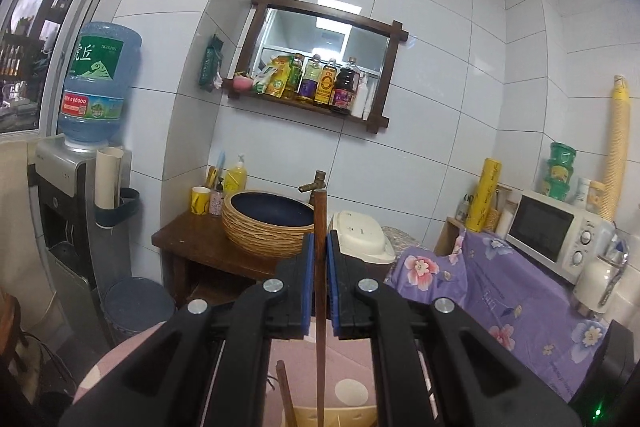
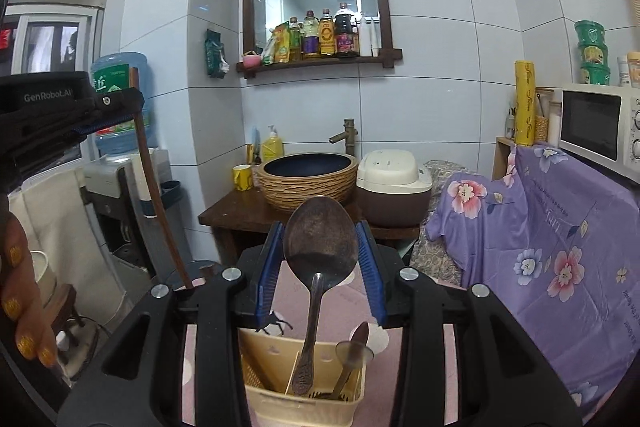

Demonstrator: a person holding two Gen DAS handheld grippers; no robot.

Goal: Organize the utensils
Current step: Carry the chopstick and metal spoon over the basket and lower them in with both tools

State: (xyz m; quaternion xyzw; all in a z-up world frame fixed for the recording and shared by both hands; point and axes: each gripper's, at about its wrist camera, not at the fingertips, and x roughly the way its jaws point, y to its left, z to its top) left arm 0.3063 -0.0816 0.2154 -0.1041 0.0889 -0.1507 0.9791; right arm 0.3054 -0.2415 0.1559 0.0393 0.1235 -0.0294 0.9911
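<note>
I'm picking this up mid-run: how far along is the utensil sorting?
Done: a small spoon already stands in the cream utensil holder. In hand: the left gripper is shut on a wooden chopstick; the right gripper brackets the large spoon, its handle in the holder. Left: dropping in the chopstick and releasing the spoon.
</note>
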